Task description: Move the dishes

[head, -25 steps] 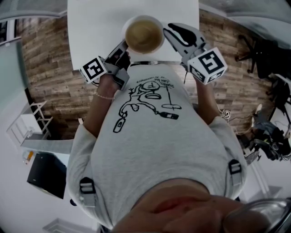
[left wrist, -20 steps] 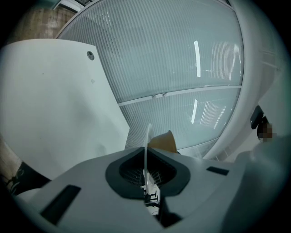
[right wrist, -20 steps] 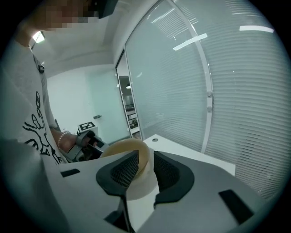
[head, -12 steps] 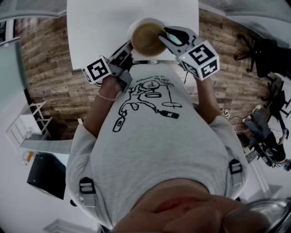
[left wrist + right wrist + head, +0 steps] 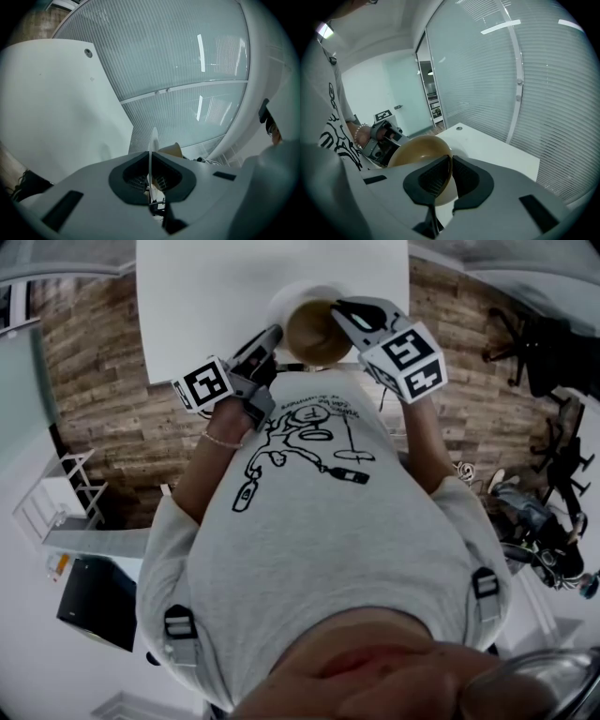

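Right now the left hand-held gripper [image 5: 270,337] [image 5: 150,168] is clamping a thin white plate [image 5: 281,304] [image 5: 153,140] by its rim. The right hand-held gripper [image 5: 339,310] [image 5: 451,173], whose jaws have just been closing, is pinching the rim of the bowl [image 5: 311,332] [image 5: 417,150] over the near edge of the table [image 5: 216,296].

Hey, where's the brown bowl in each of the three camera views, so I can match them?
Head view: bowl top centre, at the table's near edge.
Left gripper view: bowl low centre, edge-on between the jaws.
Right gripper view: bowl left of centre, rim between the jaws.
Shared landmark: the white table.
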